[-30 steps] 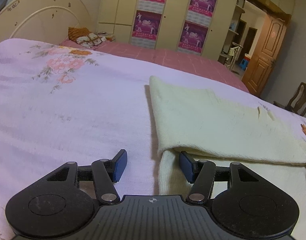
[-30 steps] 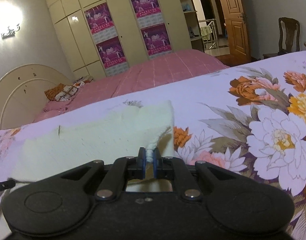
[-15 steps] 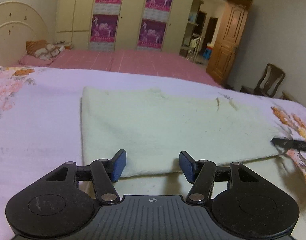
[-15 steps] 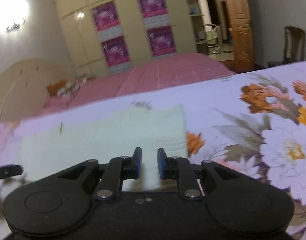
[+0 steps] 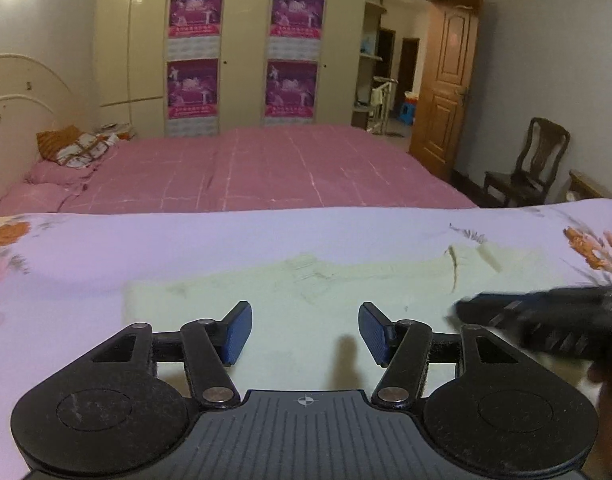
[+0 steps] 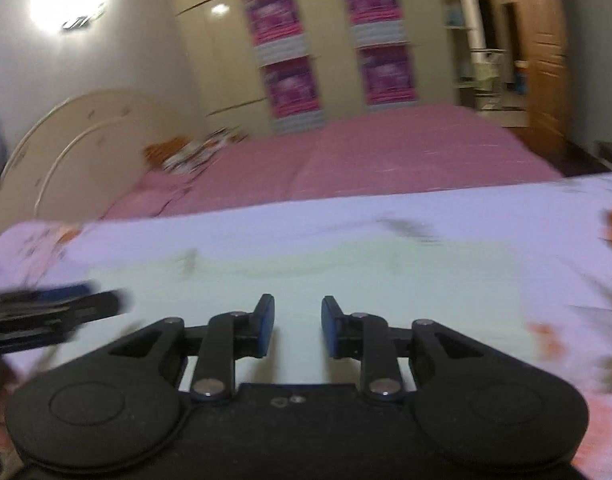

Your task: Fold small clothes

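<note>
Left wrist view showed the cloth (image 5: 306,292) lying flat on the floral sheet (image 5: 226,240), one pink bed (image 5: 266,168), four posters (image 5: 194,10), one chair (image 5: 534,164) and one door (image 5: 446,92) beyond. The left gripper (image 5: 305,330) stood agape, empty; the right gripper (image 6: 297,324) was opening, nothing between its jaws.

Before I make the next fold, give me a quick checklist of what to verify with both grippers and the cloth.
1. Left gripper empty, fingers apart: ok.
2. Right gripper let go, jaws opening, nothing between them: ok.
3. Pale yellow cloth lying flat on the floral sheet: ok.
4. Fold edges lined up: cannot tell, the near edge is hidden.
5. Grippers clear of each other: ok, close.
</note>
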`<move>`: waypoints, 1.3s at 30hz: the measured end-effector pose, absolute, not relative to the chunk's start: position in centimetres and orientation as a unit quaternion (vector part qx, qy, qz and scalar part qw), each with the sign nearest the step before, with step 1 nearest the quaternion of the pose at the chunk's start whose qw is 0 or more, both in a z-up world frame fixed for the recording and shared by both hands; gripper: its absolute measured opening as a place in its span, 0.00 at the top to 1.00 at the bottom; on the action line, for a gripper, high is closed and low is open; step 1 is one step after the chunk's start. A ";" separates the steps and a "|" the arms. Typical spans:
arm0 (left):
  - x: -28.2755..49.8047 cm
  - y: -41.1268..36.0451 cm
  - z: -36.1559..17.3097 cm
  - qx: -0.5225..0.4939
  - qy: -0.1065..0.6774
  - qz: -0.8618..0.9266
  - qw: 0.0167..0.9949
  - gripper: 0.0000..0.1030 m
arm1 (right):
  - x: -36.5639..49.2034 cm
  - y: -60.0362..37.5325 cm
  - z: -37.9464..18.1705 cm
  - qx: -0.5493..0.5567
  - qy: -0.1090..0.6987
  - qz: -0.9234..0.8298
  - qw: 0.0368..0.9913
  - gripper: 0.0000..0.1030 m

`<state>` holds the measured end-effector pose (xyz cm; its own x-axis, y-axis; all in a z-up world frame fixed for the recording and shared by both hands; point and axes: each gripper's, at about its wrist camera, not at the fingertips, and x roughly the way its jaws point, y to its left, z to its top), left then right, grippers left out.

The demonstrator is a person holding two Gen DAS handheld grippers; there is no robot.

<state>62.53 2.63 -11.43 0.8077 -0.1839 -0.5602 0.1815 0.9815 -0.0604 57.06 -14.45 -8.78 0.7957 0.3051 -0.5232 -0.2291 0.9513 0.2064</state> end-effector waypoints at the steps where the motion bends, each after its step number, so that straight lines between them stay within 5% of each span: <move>1: 62.9 2.7 -11.7 0.000 0.298 -0.093 0.950 0.42 | 57.5 -13.7 -9.1 0.063 0.290 0.144 0.944 0.75; 26: 65.2 11.2 -14.2 -0.129 0.300 -0.077 0.942 0.43 | 58.2 -24.6 -10.7 0.071 0.280 0.022 0.957 0.80; 29: 63.2 10.9 -12.8 -0.114 0.287 -0.076 0.948 0.43 | 56.6 -24.2 -9.8 0.072 0.264 0.025 0.962 0.70; 39: 58.9 7.0 -13.2 -0.041 0.288 -0.064 0.955 0.43 | 53.4 -20.6 -11.1 0.030 0.279 0.062 0.958 0.71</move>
